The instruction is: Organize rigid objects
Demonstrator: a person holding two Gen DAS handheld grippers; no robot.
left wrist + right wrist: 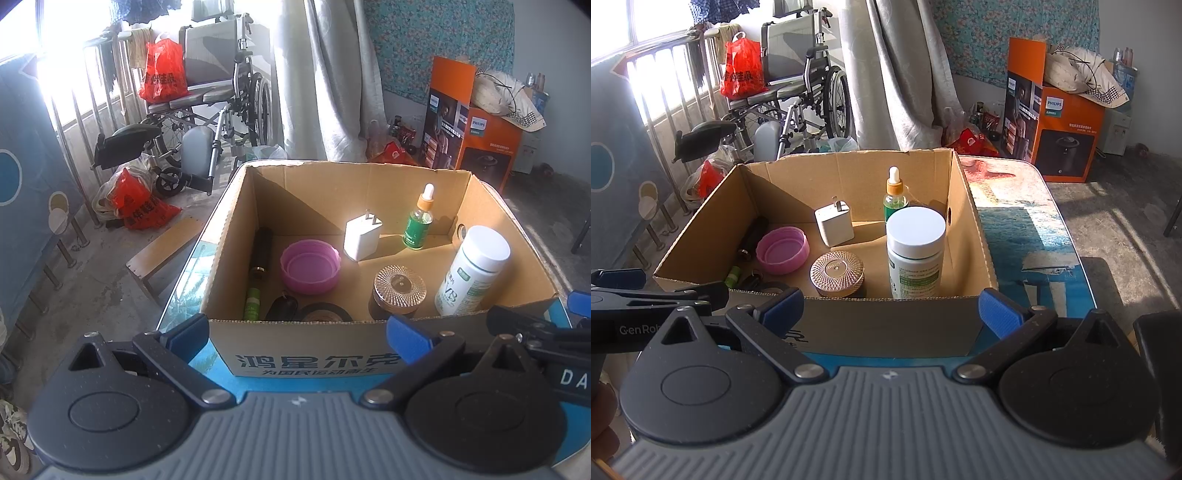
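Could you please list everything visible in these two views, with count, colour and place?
cardboard box: 1, brown, on the table
table: 1, blue patterned top
vitamin bottle: 1, white, box right, upright
dropper bottle: 1, green, back of box
charger: 1, white, box middle
lid: 1, pink, box left
faceted jar: 1, brown, box front
dark tube: 1, along left wall
tape roll: 1, black, box front
wheelchair: 1, grey, by window
orange carton: 1, on floor, right
left gripper: open, empty
right gripper: open, empty
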